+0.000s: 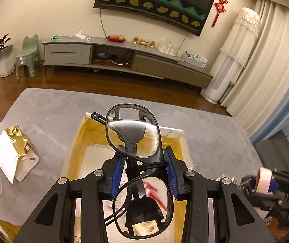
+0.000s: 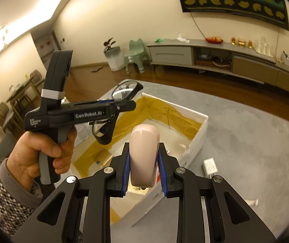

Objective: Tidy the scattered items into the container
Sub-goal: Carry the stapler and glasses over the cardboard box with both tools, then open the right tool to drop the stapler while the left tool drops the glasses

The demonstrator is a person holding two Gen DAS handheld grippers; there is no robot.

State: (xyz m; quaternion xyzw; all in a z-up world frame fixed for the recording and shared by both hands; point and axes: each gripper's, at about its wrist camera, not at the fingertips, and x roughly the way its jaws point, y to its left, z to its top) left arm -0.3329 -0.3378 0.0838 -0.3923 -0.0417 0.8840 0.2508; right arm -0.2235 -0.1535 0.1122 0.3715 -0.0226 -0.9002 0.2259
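Both tongs are full. My left tongs (image 1: pixel 144 172) pinch a pair of black-framed glasses (image 1: pixel 133 133) between the blue pads (image 1: pixel 118 172), the folded frame standing on end with one lens above the grip and one below it. They hang over the open white box (image 1: pixel 176 130), whose inside is lined with yellow-brown tape. In the right wrist view my hand (image 2: pixel 43 154) holds that tool's grey handle, and the glasses (image 2: pixel 124 91) sit above the box's far left corner.

My right tongs (image 2: pixel 143 170) are closed on a pale pink, rounded thing (image 2: pixel 144 154), standing upright between the pads; I cannot tell what it is. It hovers over the near edge of the box (image 2: pixel 197 139).

On the grey surface (image 1: pixel 49 109), left of the box, lies a gold and white packet (image 1: pixel 15 151). Right of the box, a small white charger (image 2: pixel 210 167) lies just beside its wall.
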